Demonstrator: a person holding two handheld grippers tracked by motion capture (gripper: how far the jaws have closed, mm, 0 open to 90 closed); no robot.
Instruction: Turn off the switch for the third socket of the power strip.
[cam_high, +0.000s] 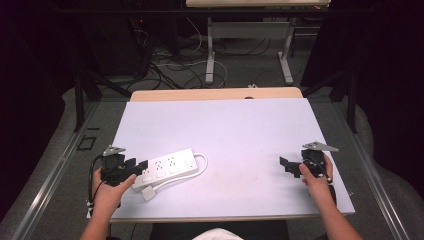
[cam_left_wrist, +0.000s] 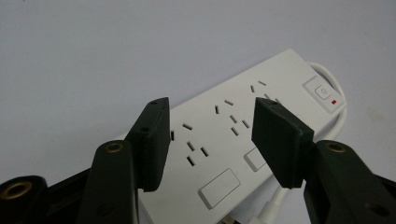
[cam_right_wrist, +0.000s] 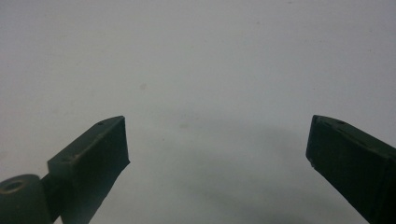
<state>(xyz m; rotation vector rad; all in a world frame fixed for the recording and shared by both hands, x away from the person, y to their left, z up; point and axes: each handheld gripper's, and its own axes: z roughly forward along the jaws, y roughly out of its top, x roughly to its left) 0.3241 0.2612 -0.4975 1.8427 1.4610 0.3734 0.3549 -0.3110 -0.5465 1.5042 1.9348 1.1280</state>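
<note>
The work in hand looks like the approach to a grasp: the left gripper (cam_high: 134, 169) sits at the near-left end of a white power strip (cam_high: 169, 168), which lies on the front-left part of the surface (cam_high: 240, 135) with its white cord (cam_high: 202, 165) looping round its far end. In the left gripper view the two fingers (cam_left_wrist: 152, 140) stand apart above the strip's socket face (cam_left_wrist: 224, 135), one near each long edge, holding nothing (whether they already touch the plastic cannot be told). The red switch light (cam_left_wrist: 333, 101) shows at the strip's far end.

The next move would probably call for lowering the fingers so they straddle the strip's width, then closing on its long edges; the opening looks only a little wider than the body, so the approach would need to be square.

The left hand (cam_high: 111, 192) grips its tool from behind, forearm entering from the bottom edge and angled toward the strip. The right gripper (cam_high: 290, 166) rests well apart at the front-right of the surface, pointing left, its fingers (cam_right_wrist: 100, 144) spread wide over bare surface and empty.
</note>
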